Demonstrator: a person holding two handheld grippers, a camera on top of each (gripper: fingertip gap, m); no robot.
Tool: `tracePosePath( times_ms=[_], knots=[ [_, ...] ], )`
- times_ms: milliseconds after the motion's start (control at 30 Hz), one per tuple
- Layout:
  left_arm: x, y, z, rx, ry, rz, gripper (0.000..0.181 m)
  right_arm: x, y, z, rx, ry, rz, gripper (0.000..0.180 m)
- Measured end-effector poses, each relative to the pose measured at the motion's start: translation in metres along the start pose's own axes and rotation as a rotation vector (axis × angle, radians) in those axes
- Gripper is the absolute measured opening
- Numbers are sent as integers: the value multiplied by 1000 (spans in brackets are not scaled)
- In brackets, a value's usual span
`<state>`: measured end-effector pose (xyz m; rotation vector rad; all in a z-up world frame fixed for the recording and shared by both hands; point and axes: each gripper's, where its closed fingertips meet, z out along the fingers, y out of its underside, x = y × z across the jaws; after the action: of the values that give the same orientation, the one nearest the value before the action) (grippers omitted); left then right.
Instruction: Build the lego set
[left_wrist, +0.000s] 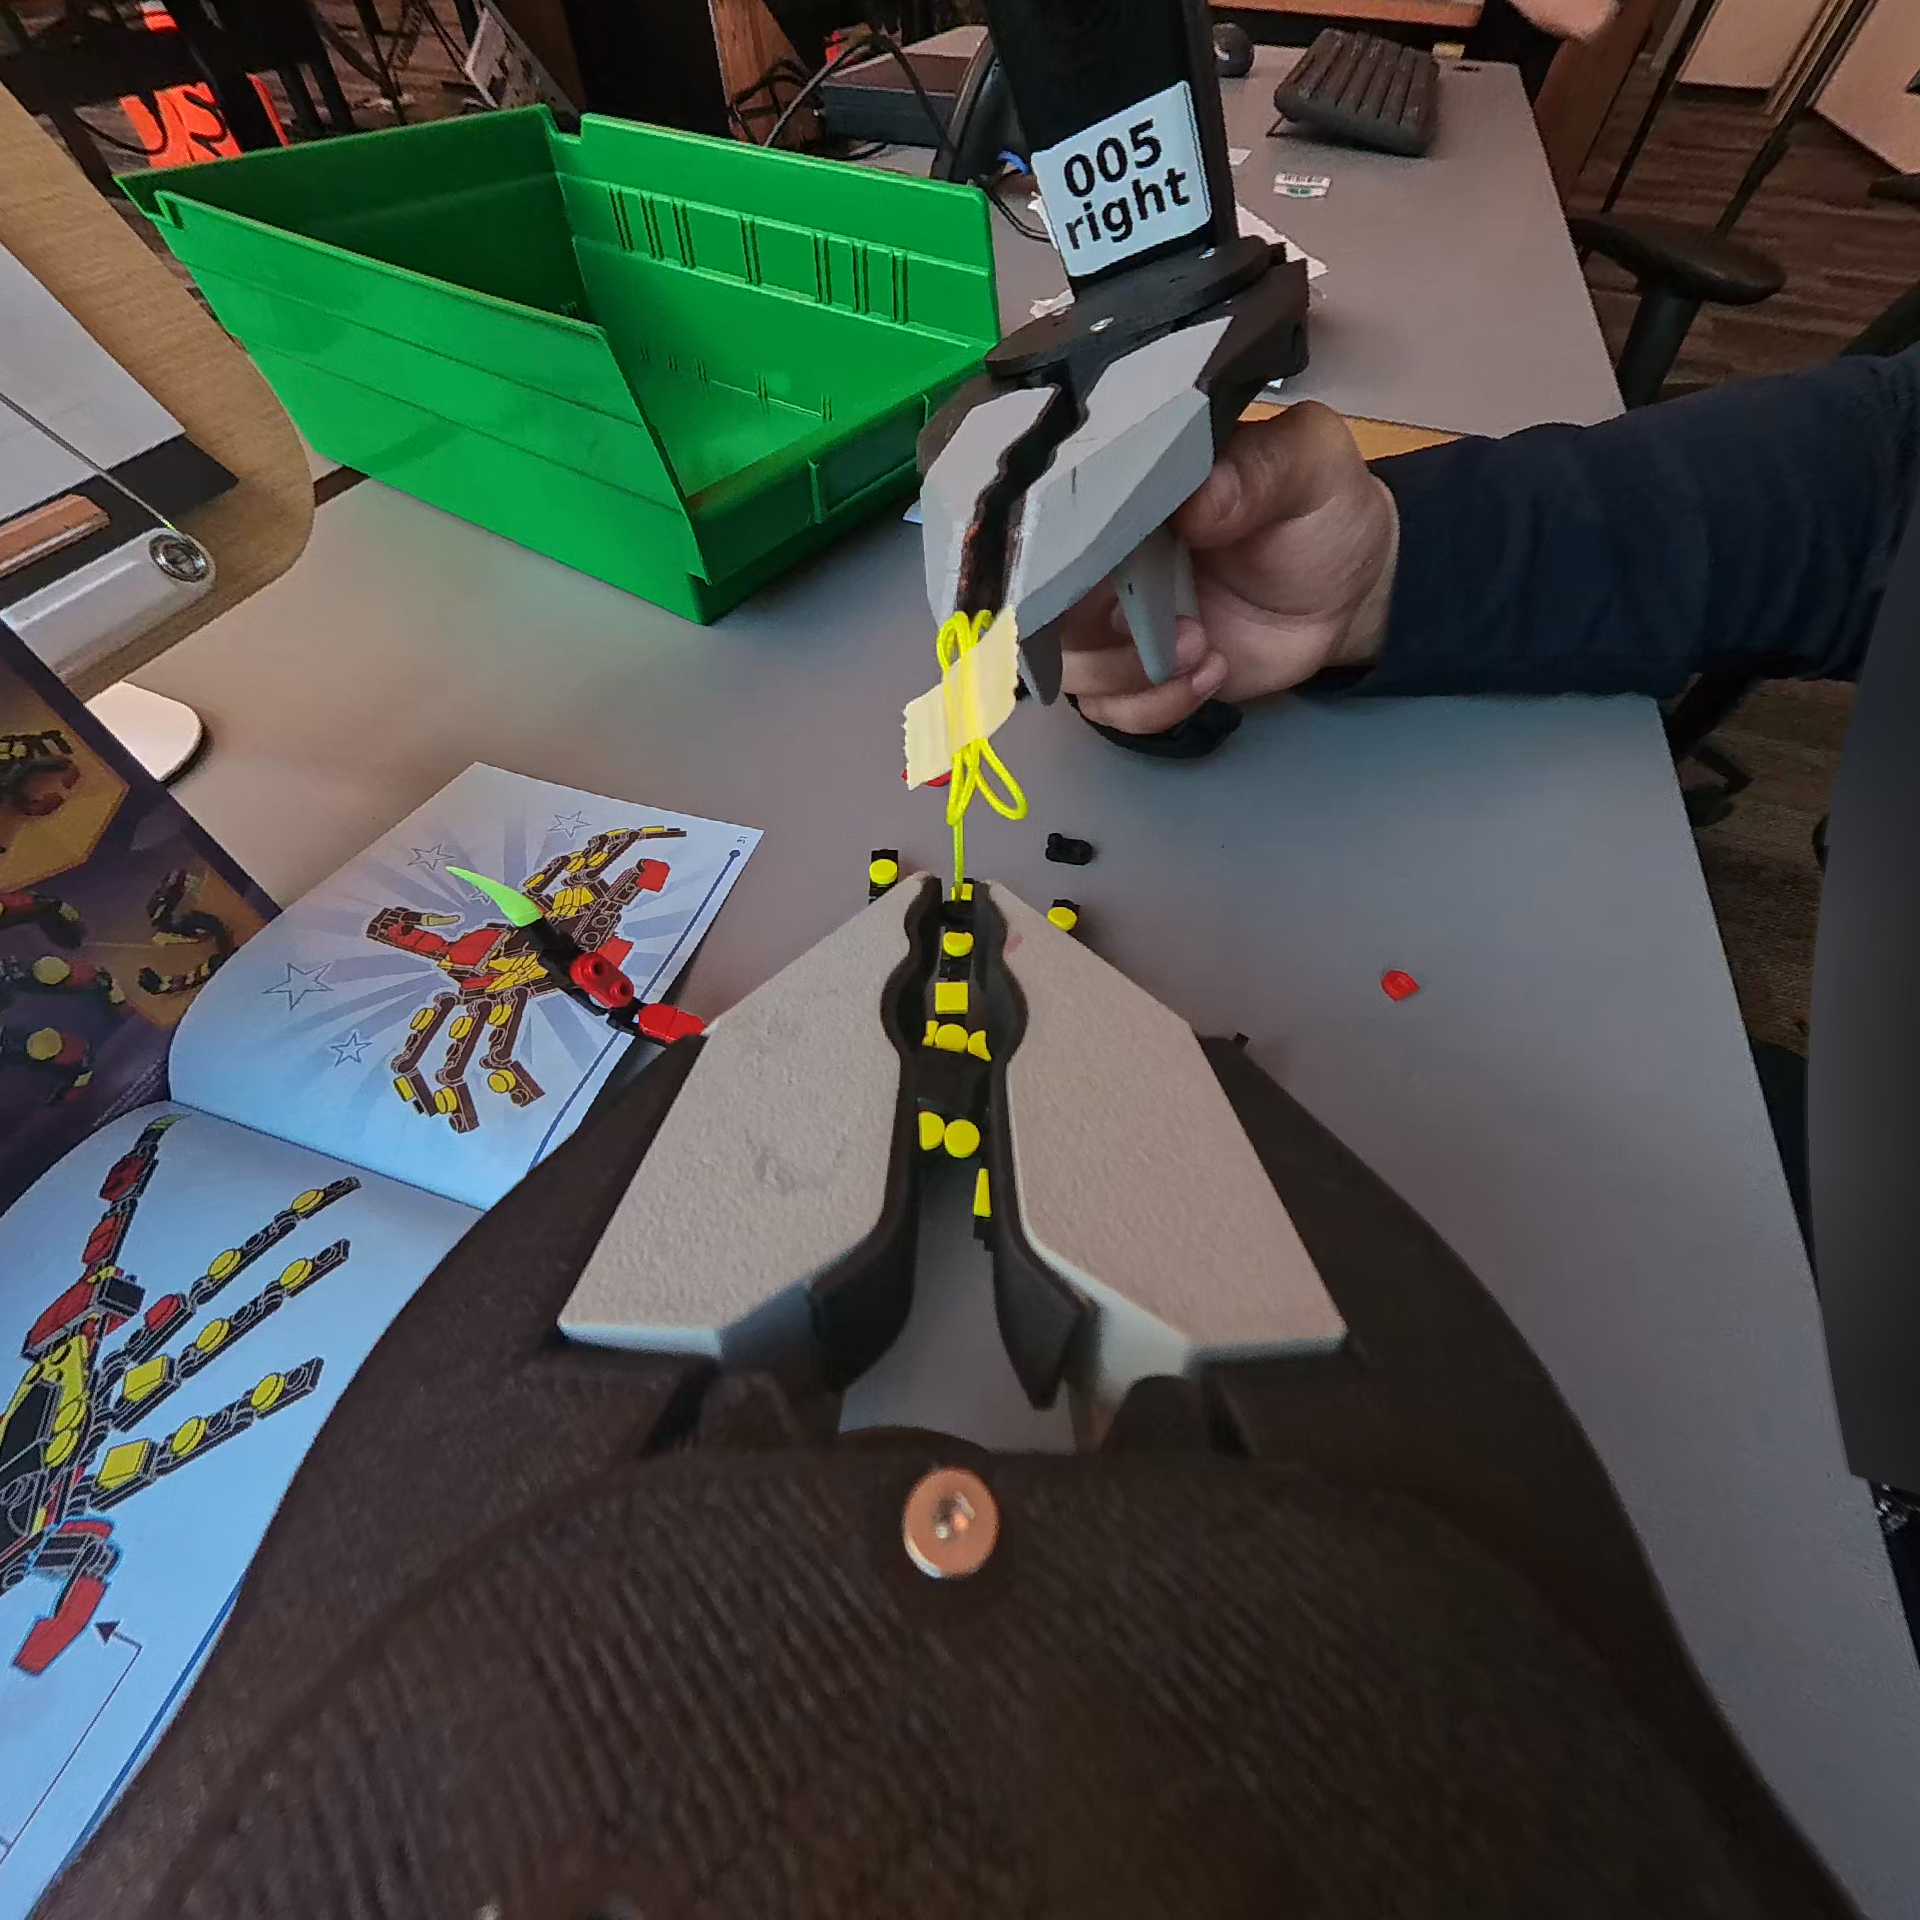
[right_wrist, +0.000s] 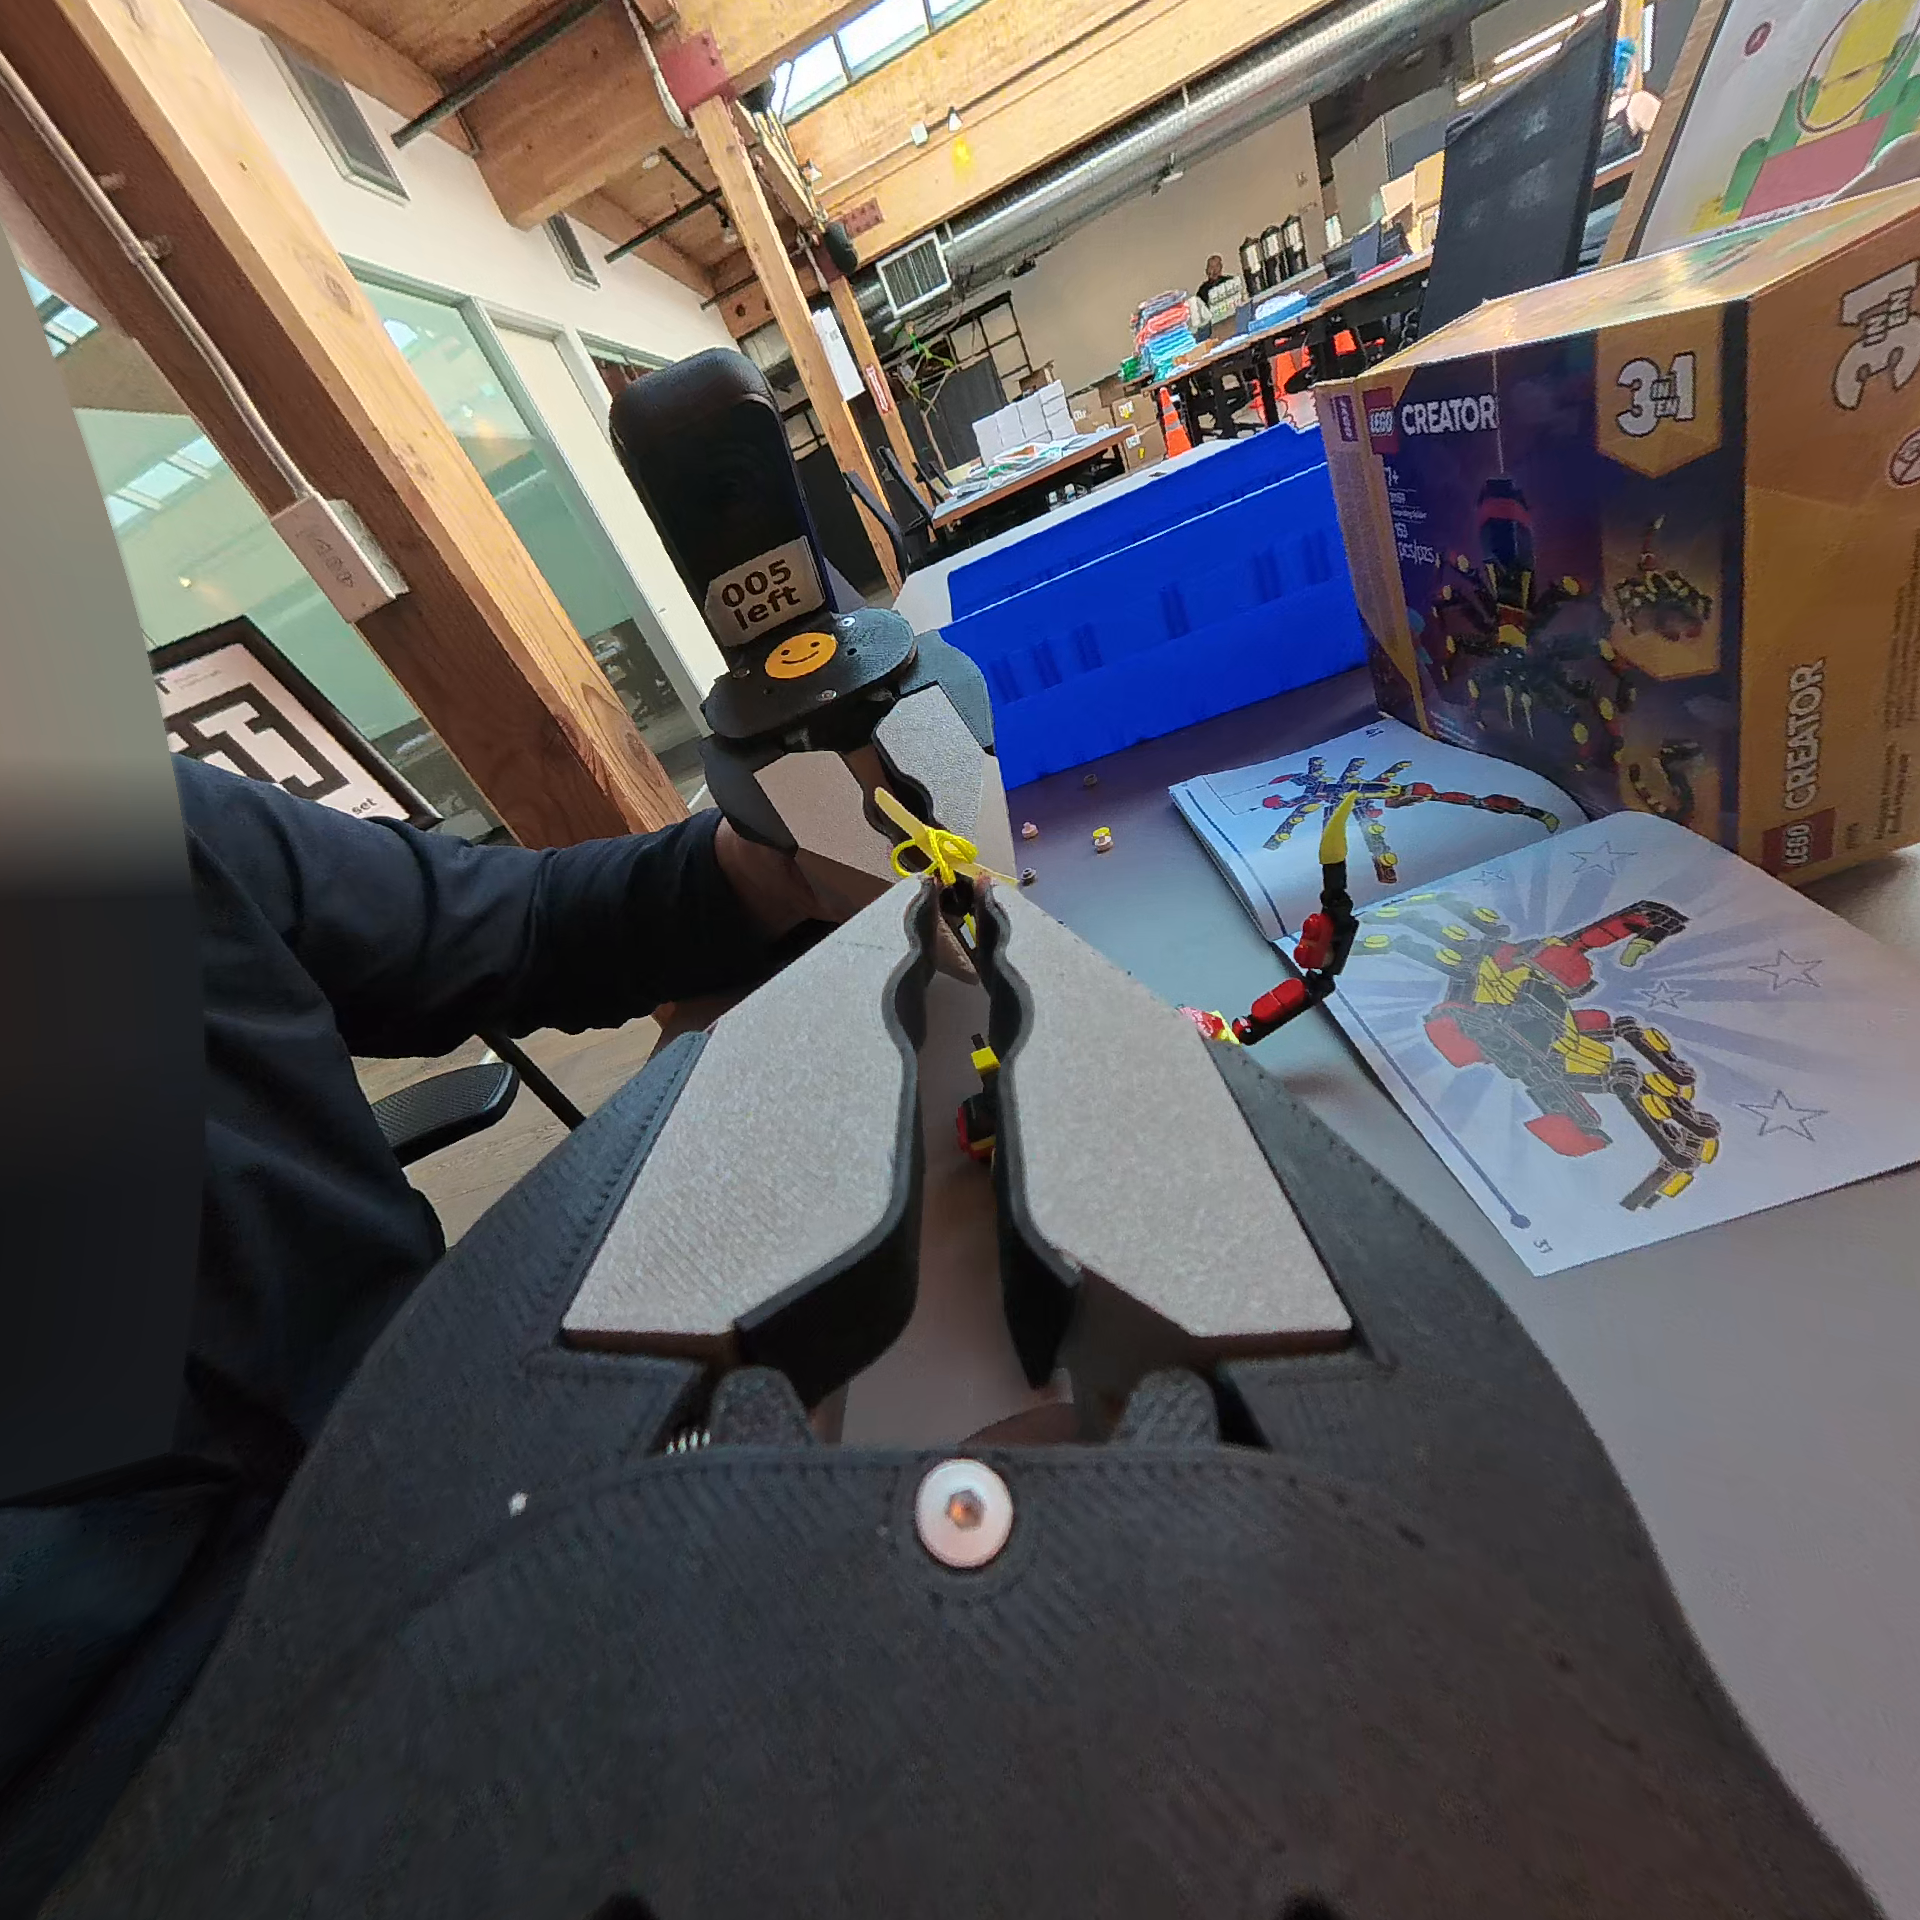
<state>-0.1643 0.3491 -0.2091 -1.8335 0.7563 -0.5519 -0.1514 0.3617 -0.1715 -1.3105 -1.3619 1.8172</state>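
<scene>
Right gripper (right_wrist: 961, 909) fingers (right_wrist: 1049, 997) pinch yellow string (right_wrist: 935, 854).

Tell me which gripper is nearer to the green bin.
Right. The right gripper is raised close beside the green bin, at its front corner; the left gripper is farther off, low over the table beside the booklet.

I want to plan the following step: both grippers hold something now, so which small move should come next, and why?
Probably pull the right gripper gently away so the yellow-green string goes taut. The left gripper is shut on the black and yellow lego piece, the right one is shut on the string's taped bundle, and loops hang loose between them.
</scene>
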Motion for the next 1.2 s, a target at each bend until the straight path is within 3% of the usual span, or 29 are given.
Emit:
tracePosePath(
  times_ms=[167,267,467,567,867,1067,1200],
  knots=[
    [-2,2,1,-6,-6,-9,3,0,0,0,-1,3,-4,2],
    [-2,1,1,1,-4,-24,15,1,0,-1,-2,8,-7,2],
    [-5,-2,0,17,-22,-26,20,-1,11,5,-72,25,-55,2],
    [-4,-4,-2,37,-20,-5,0,-2,19,9,-122,31,-85,3],
    [-8,9,1,-45,-25,-19,0,8,22,5,-162,89,-124,8],
    [-23,16,-3,-62,-42,-153,0,17,31,0,-291,231,-341,23],
    [-33,11,-9,-18,-69,-200,0,2,42,5,-366,226,-518,17]
  ],
)
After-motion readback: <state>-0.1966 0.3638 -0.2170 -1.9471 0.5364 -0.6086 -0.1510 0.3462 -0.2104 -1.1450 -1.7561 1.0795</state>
